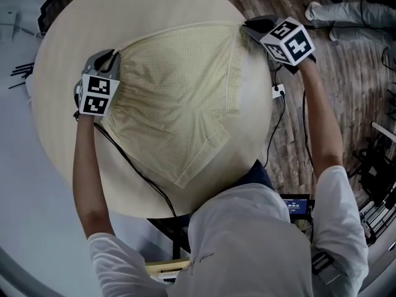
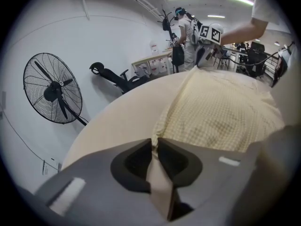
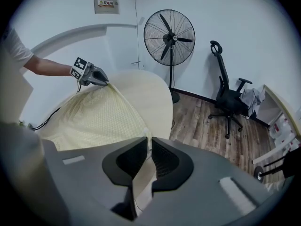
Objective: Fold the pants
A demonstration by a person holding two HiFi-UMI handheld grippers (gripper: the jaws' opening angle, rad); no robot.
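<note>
Pale yellow checked cloth pants (image 1: 179,98) lie spread on round beige table (image 1: 68,36), from middle out to 12 o'clock side. L gripper (image 2: 154,144) at 9 o'clock, jaws pinching pants corner. R gripper (image 3: 149,144) at 1 o'clock, jaws pinching other corner (pants edge runs betw. them). Black fan (image 3: 169,34) + black office chair (image 3: 228,98) stand nearby.

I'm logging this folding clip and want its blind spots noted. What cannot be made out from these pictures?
- Head view: the round table's near rim, covered by the person's white shirt.
- Left gripper view: how far the pants' pinched edge runs into the left gripper, hidden by its body.
- Right gripper view: the same for the right gripper; print on the wall sign is too small.
</note>
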